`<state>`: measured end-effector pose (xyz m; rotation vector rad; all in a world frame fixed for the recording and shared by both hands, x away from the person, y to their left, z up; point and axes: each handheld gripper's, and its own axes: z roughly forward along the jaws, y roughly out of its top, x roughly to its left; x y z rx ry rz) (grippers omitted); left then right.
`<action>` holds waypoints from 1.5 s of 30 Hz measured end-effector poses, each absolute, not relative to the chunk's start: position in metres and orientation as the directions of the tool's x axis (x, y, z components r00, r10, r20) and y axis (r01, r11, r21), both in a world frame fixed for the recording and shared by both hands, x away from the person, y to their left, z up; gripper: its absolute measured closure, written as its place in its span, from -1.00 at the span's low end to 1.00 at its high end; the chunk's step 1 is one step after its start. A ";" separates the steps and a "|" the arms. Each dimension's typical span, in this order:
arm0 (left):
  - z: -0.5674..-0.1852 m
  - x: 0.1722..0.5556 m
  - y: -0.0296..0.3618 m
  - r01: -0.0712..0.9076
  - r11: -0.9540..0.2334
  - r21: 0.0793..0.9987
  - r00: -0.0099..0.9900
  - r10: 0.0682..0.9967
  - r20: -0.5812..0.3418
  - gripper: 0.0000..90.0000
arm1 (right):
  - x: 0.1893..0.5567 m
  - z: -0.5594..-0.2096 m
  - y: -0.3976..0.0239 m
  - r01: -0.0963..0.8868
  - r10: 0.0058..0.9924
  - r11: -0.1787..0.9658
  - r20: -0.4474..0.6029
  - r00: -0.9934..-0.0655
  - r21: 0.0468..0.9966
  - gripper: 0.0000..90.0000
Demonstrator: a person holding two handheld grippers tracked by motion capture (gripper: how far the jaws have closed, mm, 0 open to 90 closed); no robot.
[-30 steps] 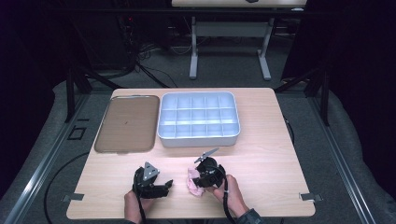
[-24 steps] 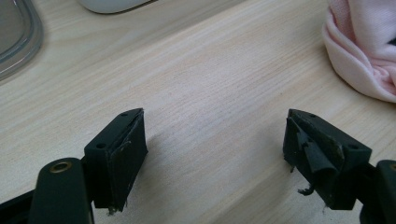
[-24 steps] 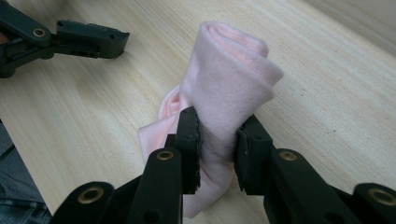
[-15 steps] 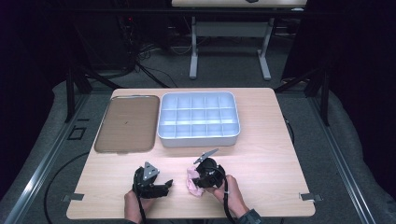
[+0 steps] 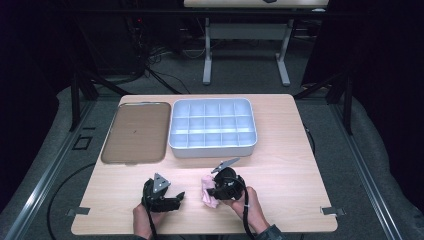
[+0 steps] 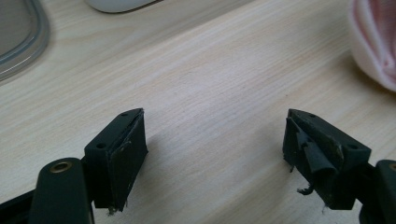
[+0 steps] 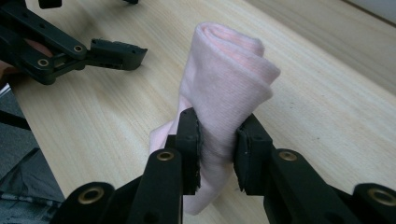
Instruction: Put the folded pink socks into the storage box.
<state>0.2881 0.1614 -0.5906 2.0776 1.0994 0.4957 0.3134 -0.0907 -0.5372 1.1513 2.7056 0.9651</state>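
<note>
While the person's two hands rest near the front edge of the pale wooden table [image 5: 280,165], the right gripper [image 7: 217,140] is clenched on a soft pink rolled cloth [image 7: 224,84]. Its two black jaws pinch the roll about midway along its length, and the fabric bulges above and below the pads [image 7: 191,140]. The upper end of the roll shows its folded layers, while the lower end drops toward the tabletop between the jaw arms. In the high view the right gripper [image 5: 216,192] sits right of centre with the pink cloth [image 5: 207,192] at its left side, close to the table surface.

The left gripper [image 6: 215,149] is released. Its jaws stand wide apart with only bare wood grain between them, and their worn, frayed pads [image 6: 128,154] press on nothing. The pink cloth [image 6: 373,42] lies off to the upper right of that view, apart from both jaws. In the high view the left gripper [image 5: 167,199] lies low over the table, just left of the cloth and pointing toward it; in the right gripper view it [image 7: 116,49] sits near the cloth without touching it.

Farther back on the table stand a white plastic box divided into compartments [image 5: 250,145] and, at its left, a flat brown tray with a rounded rim [image 5: 135,132], both well apart from the grippers.
</note>
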 end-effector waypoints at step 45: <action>-0.592 0.292 0.158 0.572 -0.407 0.712 0.574 0.819 0.006 -1.00 | 0.332 -0.474 -0.170 0.644 0.782 0.366 0.154 -0.604 0.672 0.63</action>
